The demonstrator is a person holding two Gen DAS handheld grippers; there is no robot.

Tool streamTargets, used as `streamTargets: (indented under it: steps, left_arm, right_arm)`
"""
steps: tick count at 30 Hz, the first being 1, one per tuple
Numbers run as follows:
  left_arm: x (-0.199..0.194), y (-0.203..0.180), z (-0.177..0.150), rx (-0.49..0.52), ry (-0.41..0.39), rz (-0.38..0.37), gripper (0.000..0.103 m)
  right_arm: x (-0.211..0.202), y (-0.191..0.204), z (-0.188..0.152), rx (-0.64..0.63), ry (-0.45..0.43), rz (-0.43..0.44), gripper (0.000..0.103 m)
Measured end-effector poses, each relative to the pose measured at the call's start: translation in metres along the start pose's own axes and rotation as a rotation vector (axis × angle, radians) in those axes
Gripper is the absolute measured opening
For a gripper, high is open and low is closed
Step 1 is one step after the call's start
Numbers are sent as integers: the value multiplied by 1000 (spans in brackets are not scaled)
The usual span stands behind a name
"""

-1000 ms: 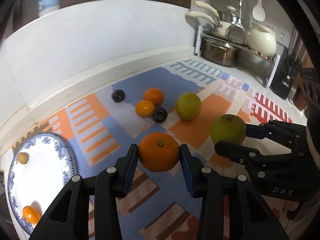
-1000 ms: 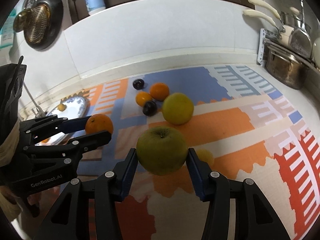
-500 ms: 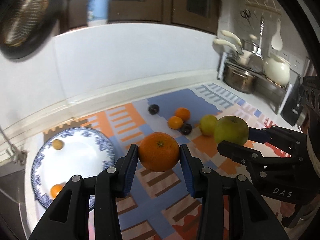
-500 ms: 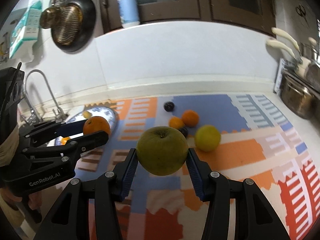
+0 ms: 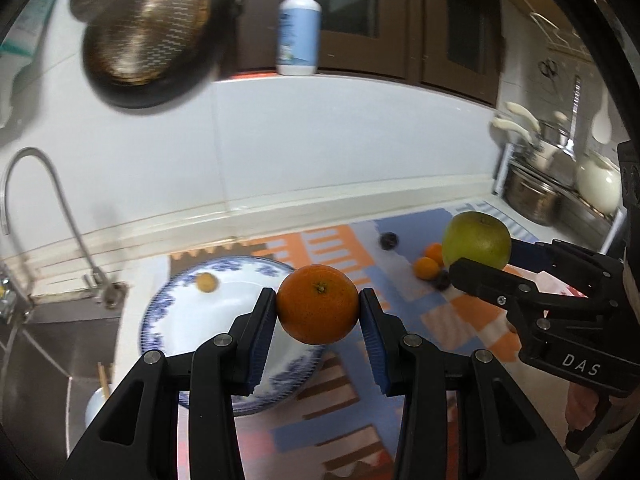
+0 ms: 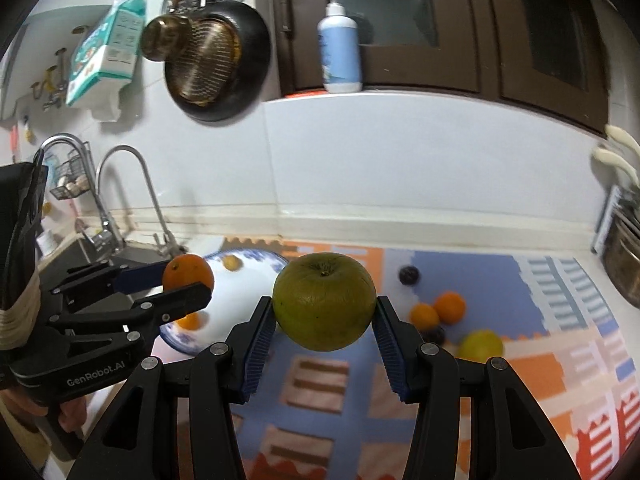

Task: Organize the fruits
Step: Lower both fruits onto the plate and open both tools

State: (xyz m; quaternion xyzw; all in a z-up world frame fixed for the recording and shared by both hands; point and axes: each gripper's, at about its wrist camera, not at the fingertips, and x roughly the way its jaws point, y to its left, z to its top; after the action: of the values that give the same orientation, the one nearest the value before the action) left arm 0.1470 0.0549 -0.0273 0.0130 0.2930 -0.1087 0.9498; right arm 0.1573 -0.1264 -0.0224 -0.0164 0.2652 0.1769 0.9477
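My left gripper [image 5: 318, 306] is shut on an orange [image 5: 318, 303] and holds it above the near edge of a blue-and-white plate [image 5: 180, 320]. My right gripper [image 6: 324, 316] is shut on a green apple [image 6: 324, 300], held in the air to the right of the plate [image 6: 256, 264]. The plate holds a small yellow fruit [image 5: 207, 282] and a small orange fruit [image 6: 190, 322]. Still on the mat lie a dark plum [image 6: 409, 275], two small oranges [image 6: 450, 307], another dark plum [image 6: 434, 335] and a yellow-green fruit [image 6: 480, 346].
A sink with a curved tap [image 5: 48, 200] lies left of the plate. A pan [image 6: 216, 56] hangs on the wall and a pump bottle [image 6: 340, 48] stands on the ledge. Pots on a rack [image 5: 532, 196] stand at the far right. A patterned mat [image 6: 520, 320] covers the counter.
Both grippers have risen and swung left with their fruit. The plate and sink have come into fuller view, and the orange now hangs over the plate's near edge.
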Motion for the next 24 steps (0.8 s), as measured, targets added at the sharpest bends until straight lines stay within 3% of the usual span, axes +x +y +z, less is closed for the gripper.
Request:
streamTargets:
  steps: [14,24]
  left_arm:
    - [1,58,3,-54,-40,145,41]
    - [36,96,0,-94,38,162,41]
  right_arm:
    - [47,47,31,-82,1,129,51]
    - [104,63,41,-105,85,168,51]
